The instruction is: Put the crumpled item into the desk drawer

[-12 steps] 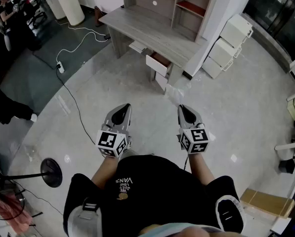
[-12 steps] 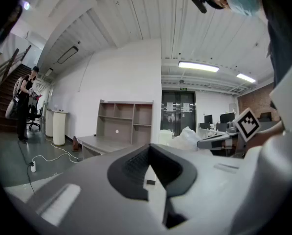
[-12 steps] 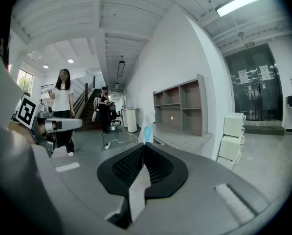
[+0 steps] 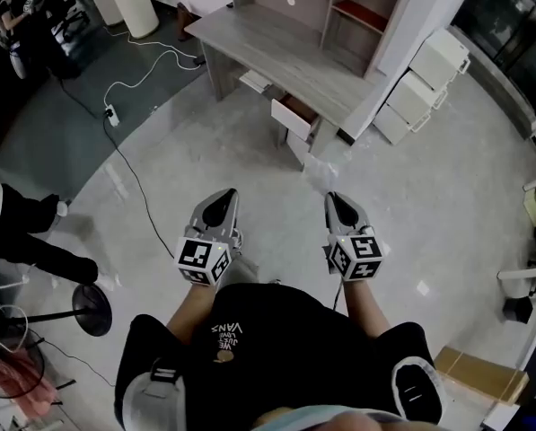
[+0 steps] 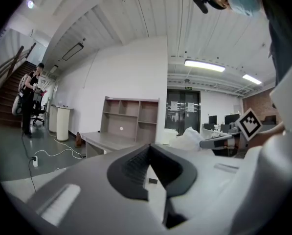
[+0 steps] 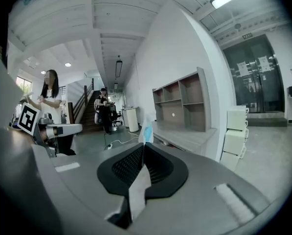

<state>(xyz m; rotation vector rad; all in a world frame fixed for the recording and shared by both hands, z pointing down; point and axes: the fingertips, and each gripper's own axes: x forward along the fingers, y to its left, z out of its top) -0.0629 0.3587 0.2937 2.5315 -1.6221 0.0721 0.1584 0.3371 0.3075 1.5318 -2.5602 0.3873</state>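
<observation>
Across the floor ahead, the worktop [image 4: 276, 52] with its open drawer [image 4: 292, 119] has drawn slightly nearer, so I judge the approach unfinished: my right claw [image 6: 143, 146] clamped on the crumpled white-and-blue item [image 6: 146, 130], left claw [image 5: 149, 147] closed on nothing.

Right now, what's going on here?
A person stands back from the desk with a gripper in each hand. The right gripper is shut on a crumpled white-and-blue item; the left gripper is shut on nothing. A desk drawer is pulled out, and the item has not reached it yet.
</observation>
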